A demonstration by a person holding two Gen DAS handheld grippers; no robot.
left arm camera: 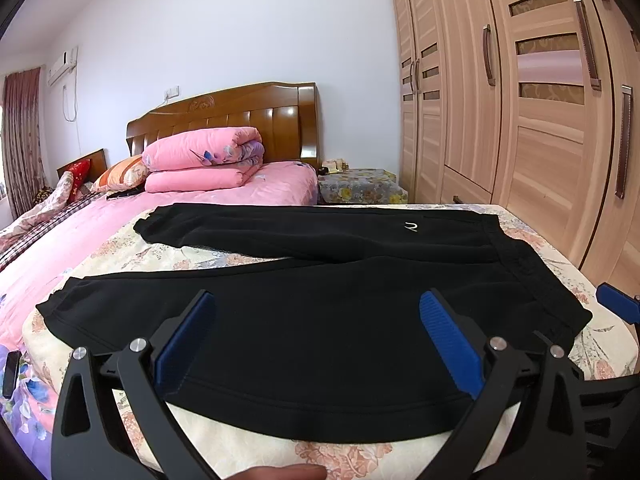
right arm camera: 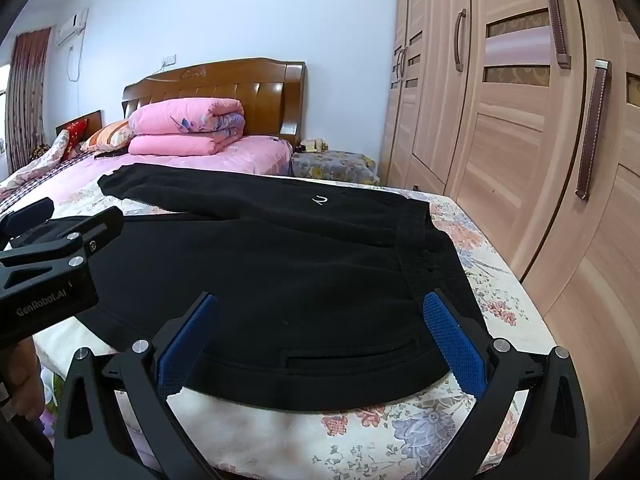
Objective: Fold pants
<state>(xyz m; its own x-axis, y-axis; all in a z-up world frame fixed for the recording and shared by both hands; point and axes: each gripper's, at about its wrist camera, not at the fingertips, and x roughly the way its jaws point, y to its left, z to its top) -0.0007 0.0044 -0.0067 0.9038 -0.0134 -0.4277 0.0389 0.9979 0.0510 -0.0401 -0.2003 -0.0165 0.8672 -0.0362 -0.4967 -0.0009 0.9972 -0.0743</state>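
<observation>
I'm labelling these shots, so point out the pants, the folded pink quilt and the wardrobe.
pants [left arm camera: 320, 312], left wrist view, near leg.
folded pink quilt [left arm camera: 200, 152], left wrist view, top fold.
wardrobe [right arm camera: 500, 140], right wrist view, door panel.

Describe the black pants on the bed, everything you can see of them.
The black pants look like soft, matte fleece. They lie unfolded and flat on the floral bedspread, legs slightly parted and running leftward, the waistband toward the wardrobe side. The far leg carries a small white logo; a slit pocket shows near the front edge, and the leg ends look cuffed. The left gripper and right gripper hang open at the near leg; neither pinches any cloth.
</observation>
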